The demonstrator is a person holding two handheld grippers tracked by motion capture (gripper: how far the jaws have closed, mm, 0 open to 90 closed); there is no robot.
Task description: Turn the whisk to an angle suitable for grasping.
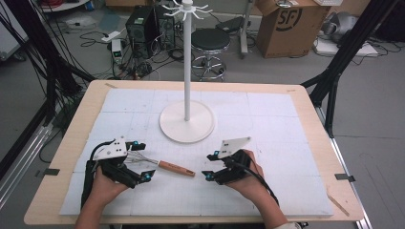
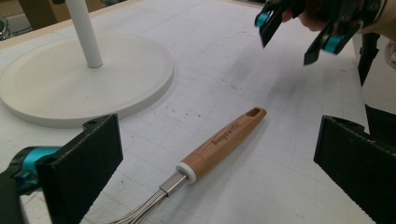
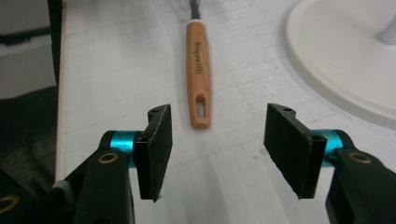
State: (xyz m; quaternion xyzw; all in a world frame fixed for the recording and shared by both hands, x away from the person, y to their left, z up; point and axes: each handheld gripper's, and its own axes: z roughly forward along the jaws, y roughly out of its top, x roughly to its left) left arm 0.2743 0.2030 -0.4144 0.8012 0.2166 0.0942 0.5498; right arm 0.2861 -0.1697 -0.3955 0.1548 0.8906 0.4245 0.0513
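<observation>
Your 2 forearms come in from the near edge of the table [image 1: 305,102], each hand wrapped around a gripper lying low over the white mat [image 1: 267,191]. The white stand [image 1: 186,121], a round base with 1 tall pole, sits at the middle of the mat, beyond both hands. Your left gripper [image 1: 139,163] points right, toward the whisk [image 1: 167,166], its jaws spread wide with nothing pressed between them. Your right gripper [image 1: 209,166] points left at the handle's end, jaws apart and empty, just short of it.

The whisk lies flat on the mat between your 2 grippers, wires at your left gripper, wooden handle toward your right. The left gripper view shows the white collar and steel neck above the wires; the right gripper view shows the slot in the handle's end [image 3: 200,109].
</observation>
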